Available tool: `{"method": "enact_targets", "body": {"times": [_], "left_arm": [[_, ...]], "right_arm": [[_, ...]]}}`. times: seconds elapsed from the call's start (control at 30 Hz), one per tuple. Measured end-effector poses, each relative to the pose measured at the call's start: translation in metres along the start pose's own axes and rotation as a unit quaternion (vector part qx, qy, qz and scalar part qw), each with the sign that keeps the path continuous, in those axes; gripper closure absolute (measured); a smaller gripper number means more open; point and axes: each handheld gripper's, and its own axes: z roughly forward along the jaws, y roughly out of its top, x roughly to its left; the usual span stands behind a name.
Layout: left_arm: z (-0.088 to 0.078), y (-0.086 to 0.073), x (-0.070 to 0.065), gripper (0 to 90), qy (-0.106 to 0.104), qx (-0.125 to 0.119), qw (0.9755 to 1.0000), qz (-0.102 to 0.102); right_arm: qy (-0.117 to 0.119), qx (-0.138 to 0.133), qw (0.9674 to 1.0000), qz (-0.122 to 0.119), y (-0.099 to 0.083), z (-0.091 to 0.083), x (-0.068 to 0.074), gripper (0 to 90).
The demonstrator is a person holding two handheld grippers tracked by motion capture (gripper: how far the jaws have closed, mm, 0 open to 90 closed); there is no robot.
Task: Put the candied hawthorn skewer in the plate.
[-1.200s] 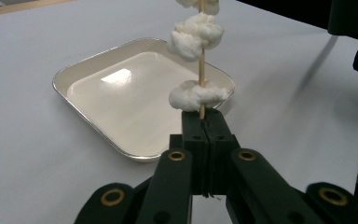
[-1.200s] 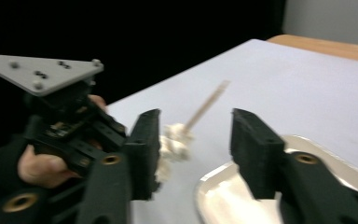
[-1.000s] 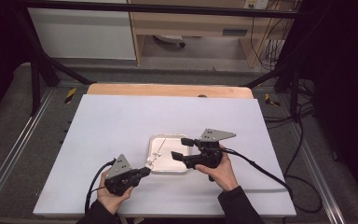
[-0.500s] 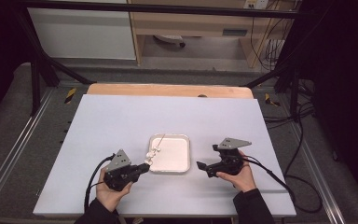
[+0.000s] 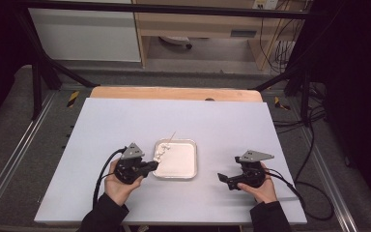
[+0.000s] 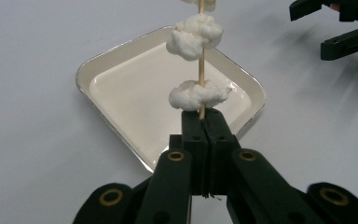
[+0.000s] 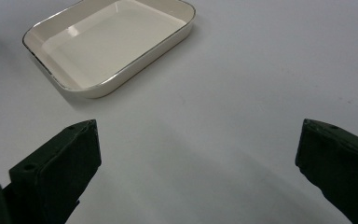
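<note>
— How were the grippers?
— The left gripper point(image 6: 204, 122) was clamped on a skewer point(image 6: 201, 70) of white lumps point(image 6: 194, 36) over the tray point(image 5: 189, 171); the right gripper point(image 5: 226, 178) gaped empty.
— And the tray?
— Near the table's point(image 5: 222, 121) front edge, between them.

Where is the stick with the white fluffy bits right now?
The stick is pinched in the shut left gripper, pointing out over the white tray. In the high view it slants across the tray's far-left corner.

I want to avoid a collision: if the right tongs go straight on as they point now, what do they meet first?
Probably the white tray: the open right tongs point toward it across bare table, though it lies left of their centre line.
</note>
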Motion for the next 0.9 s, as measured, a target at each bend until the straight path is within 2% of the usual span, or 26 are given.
{"method": "enact_targets", "body": {"times": [0.2,0.3,0.47,0.57,0.73,0.8,0.9], "left_arm": [[0.023,0.008,-0.001,88.3,0.007,0.042,0.9991,-0.004],[0.037,0.01,-0.001,88.2,0.017,0.065,0.9977,-0.006],[0.054,0.01,-0.001,88.1,0.024,0.095,0.9952,0.005],[0.059,0.009,-0.003,88.2,0.028,0.102,0.9943,0.006],[0.064,0.008,-0.006,88.2,0.051,0.126,0.9905,0.016],[0.066,0.007,-0.005,88.1,0.051,0.137,0.9892,0.015],[0.066,0.008,-0.004,87.9,0.049,0.139,0.989,0.012]], "right_arm": [[-0.004,-0.006,1.0,0.004,-0.006,-0.009,-0.005,0.7],[-0.001,-0.01,0.9999,0.008,-0.009,-0.011,-0.006,0.7],[-0.004,-0.005,1.0,0.005,-0.011,-0.012,-0.008,0.7],[-0.005,-0.009,0.9999,0.009,-0.012,-0.014,-0.009,0.7],[-0.006,-0.006,0.9999,0.009,-0.013,-0.013,-0.01,0.8],[-0.005,-0.007,0.9999,0.009,-0.013,-0.013,-0.01,0.8],[-0.005,-0.006,0.9999,0.01,-0.013,-0.013,-0.01,0.8]]}}
